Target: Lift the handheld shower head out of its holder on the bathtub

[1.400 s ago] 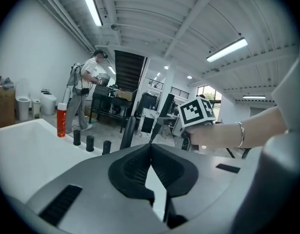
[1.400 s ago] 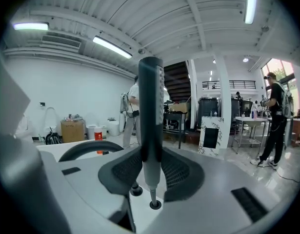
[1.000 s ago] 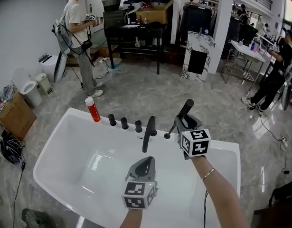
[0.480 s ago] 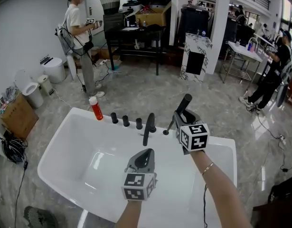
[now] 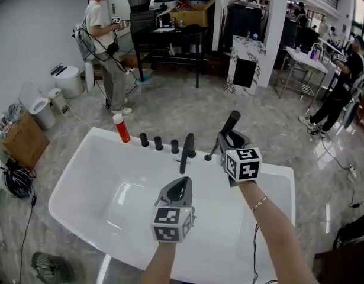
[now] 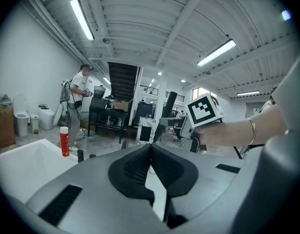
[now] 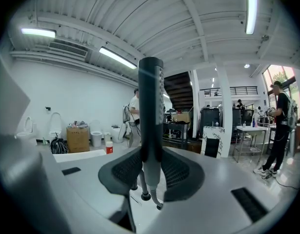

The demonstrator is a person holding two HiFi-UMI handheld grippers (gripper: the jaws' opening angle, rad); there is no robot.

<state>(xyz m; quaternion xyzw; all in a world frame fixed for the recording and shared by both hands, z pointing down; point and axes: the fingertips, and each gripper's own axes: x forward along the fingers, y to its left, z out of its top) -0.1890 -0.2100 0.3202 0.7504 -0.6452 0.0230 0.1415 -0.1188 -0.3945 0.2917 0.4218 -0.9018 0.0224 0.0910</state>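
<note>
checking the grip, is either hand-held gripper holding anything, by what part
right hand-held gripper clamps the shower head low on its handle; left hand-held gripper is shut, empty

grey left gripper [image 5: 183,185] and right gripper [image 5: 228,141], black ribbed pads [image 6: 132,172], black-and-white marker cubes [image 5: 171,224], thin bracelet [image 5: 260,203] on right wrist

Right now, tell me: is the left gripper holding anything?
No, the left gripper has its jaws closed tip to tip, with nothing between them.
</note>
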